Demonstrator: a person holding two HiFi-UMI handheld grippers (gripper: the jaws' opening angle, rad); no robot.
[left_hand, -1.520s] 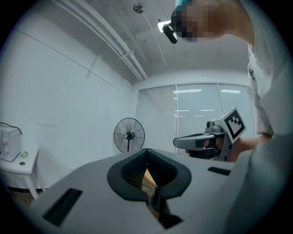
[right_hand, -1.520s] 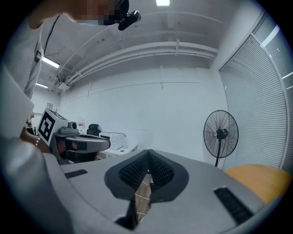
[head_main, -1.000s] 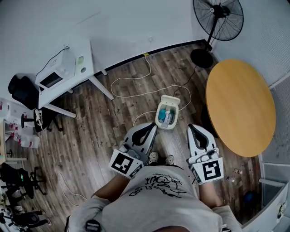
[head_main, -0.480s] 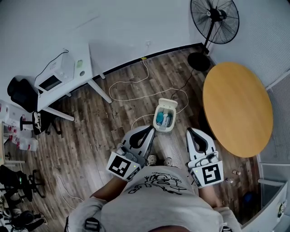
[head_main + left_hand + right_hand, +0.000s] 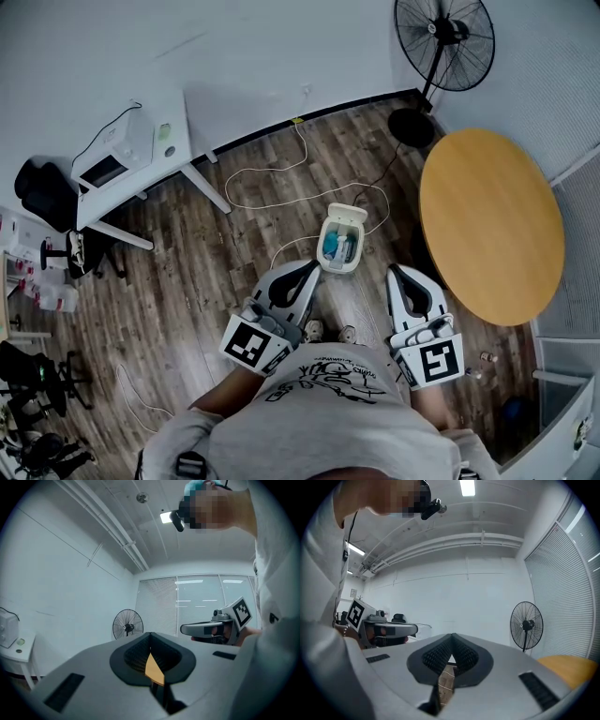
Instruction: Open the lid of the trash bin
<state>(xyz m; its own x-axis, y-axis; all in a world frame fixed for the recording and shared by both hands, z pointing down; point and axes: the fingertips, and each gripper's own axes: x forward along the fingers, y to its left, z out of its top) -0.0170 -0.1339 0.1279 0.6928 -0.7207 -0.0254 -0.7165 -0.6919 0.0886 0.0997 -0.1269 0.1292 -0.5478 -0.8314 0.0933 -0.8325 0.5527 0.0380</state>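
Note:
A small white trash bin [image 5: 325,246] stands on the wood floor ahead of me, its lid [image 5: 348,216] tipped up and back. Blue and white items show inside it. My left gripper [image 5: 313,266] is held level in the air, short of the bin and to its left, jaws shut and empty. My right gripper [image 5: 395,271] hangs level to the bin's right, also shut with nothing in it. In the left gripper view the shut jaws meet at the gripper [image 5: 150,635]; the right gripper view shows the same closed tip of the gripper [image 5: 452,637]. Neither gripper touches the bin.
A round wooden table [image 5: 492,225] fills the right side. A black standing fan [image 5: 442,42] is at the far right corner. A white desk [image 5: 131,155] with a microwave sits at left, and a white cable [image 5: 281,199] loops over the floor behind the bin.
The head view shifted slightly up and right a second ago, then settled. Both grippers and the bin keep their places, jaws still shut.

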